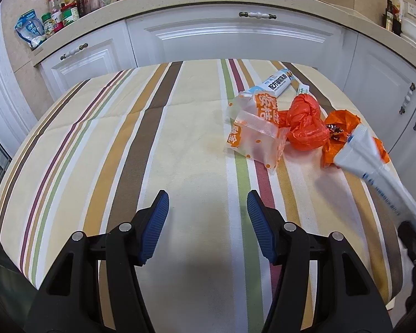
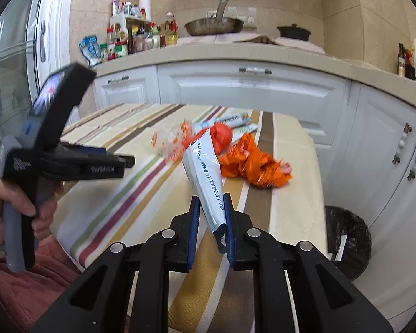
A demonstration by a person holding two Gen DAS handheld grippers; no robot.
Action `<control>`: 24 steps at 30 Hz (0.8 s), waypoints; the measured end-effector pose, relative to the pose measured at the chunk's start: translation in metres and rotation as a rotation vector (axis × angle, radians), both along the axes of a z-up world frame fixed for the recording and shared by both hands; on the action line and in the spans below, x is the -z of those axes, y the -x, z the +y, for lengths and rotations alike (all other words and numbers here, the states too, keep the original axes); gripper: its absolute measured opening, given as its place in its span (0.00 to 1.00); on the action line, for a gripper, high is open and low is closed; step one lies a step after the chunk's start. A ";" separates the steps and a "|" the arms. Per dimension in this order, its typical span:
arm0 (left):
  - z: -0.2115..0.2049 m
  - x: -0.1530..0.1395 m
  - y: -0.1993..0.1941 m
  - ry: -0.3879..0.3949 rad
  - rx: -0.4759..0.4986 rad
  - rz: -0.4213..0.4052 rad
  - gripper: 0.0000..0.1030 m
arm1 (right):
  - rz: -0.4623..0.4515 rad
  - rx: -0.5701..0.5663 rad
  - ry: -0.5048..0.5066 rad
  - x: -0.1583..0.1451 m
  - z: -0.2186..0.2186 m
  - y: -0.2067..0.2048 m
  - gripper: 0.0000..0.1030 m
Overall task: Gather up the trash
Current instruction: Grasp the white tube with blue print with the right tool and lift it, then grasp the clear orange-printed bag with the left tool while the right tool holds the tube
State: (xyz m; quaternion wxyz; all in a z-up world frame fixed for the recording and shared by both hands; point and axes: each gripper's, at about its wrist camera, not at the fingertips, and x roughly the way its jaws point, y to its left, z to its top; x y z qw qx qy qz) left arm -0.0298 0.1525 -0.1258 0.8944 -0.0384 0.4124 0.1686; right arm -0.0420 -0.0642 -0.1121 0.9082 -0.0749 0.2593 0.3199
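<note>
Striped tablecloth is bare left of the knotted orange plastic bag: open passage. Clear orange-printed wrappers just left of it, crumpled orange foil just right. Black-lined bin beyond, unobstructed.

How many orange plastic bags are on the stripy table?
2. A knotted orange bag sits beside the clear packets; a crumpled orange bag lies nearer the table's right edge, partly under the white wrapper.

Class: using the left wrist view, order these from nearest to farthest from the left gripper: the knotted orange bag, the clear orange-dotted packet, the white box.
1. Clear orange-dotted packet, ahead and right.
2. Knotted orange bag, behind it, further right.
3. White box, at the far edge.
</note>
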 end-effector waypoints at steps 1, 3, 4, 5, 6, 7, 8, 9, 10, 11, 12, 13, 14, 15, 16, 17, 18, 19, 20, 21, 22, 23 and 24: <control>-0.001 0.000 0.000 -0.003 0.002 -0.003 0.56 | -0.010 0.012 -0.007 -0.004 -0.003 0.000 0.17; -0.002 0.000 -0.001 -0.003 0.005 -0.007 0.56 | -0.030 0.047 -0.020 -0.010 -0.009 -0.002 0.17; -0.002 0.000 -0.003 -0.002 0.008 -0.006 0.56 | -0.037 0.063 -0.026 -0.012 -0.012 -0.005 0.17; -0.002 0.001 -0.004 -0.003 0.009 -0.005 0.56 | -0.041 0.078 -0.028 -0.014 -0.014 -0.008 0.17; -0.002 0.002 -0.006 -0.001 0.012 -0.005 0.56 | -0.050 0.105 -0.025 -0.016 -0.017 -0.012 0.17; -0.003 0.002 -0.008 0.001 0.014 -0.005 0.56 | -0.057 0.126 -0.018 -0.017 -0.019 -0.016 0.17; -0.003 0.002 -0.010 0.001 0.017 -0.007 0.57 | -0.063 0.152 -0.010 -0.017 -0.021 -0.021 0.17; -0.003 0.002 -0.012 0.000 0.020 -0.012 0.63 | -0.065 0.171 -0.009 -0.018 -0.023 -0.024 0.17; -0.004 0.001 -0.014 -0.001 0.023 -0.018 0.63 | -0.064 0.193 -0.011 -0.018 -0.026 -0.028 0.17; -0.005 -0.001 -0.017 -0.003 0.030 -0.028 0.63 | -0.063 0.214 -0.015 -0.019 -0.028 -0.032 0.17; -0.007 -0.002 -0.020 -0.009 0.038 -0.033 0.64 | -0.063 0.239 -0.020 -0.020 -0.031 -0.036 0.17; -0.009 -0.003 -0.022 -0.013 0.042 -0.038 0.64 | -0.062 0.255 -0.023 -0.020 -0.033 -0.040 0.17; -0.011 -0.003 -0.026 -0.014 0.047 -0.043 0.65 | -0.063 0.268 -0.023 -0.021 -0.035 -0.043 0.17; -0.012 -0.004 -0.029 -0.012 0.051 -0.045 0.66 | -0.063 0.274 -0.023 -0.020 -0.037 -0.044 0.17; -0.013 -0.003 -0.035 -0.010 0.054 -0.043 0.67 | -0.064 0.278 -0.022 -0.020 -0.038 -0.046 0.17; -0.013 -0.002 -0.039 -0.009 0.054 -0.041 0.70 | -0.065 0.285 -0.019 -0.020 -0.038 -0.049 0.17; -0.013 -0.002 -0.045 -0.005 0.053 -0.040 0.71 | -0.065 0.287 -0.017 -0.019 -0.038 -0.050 0.17; -0.013 -0.001 -0.049 -0.003 0.053 -0.039 0.71 | -0.064 0.289 -0.014 -0.019 -0.038 -0.053 0.17; -0.013 0.000 -0.053 -0.004 0.054 -0.038 0.74 | -0.064 0.291 -0.011 -0.018 -0.039 -0.053 0.17; -0.013 0.001 -0.058 -0.005 0.060 -0.036 0.78 | -0.062 0.294 -0.009 -0.017 -0.040 -0.055 0.17; -0.014 0.002 -0.061 -0.005 0.066 -0.034 0.80 | -0.059 0.295 -0.008 -0.016 -0.041 -0.056 0.17; -0.015 0.003 -0.065 -0.009 0.075 -0.032 0.82 | -0.055 0.298 -0.008 -0.015 -0.042 -0.058 0.17; -0.016 0.005 -0.068 -0.019 0.080 -0.030 0.83 | -0.052 0.300 -0.008 -0.014 -0.043 -0.059 0.17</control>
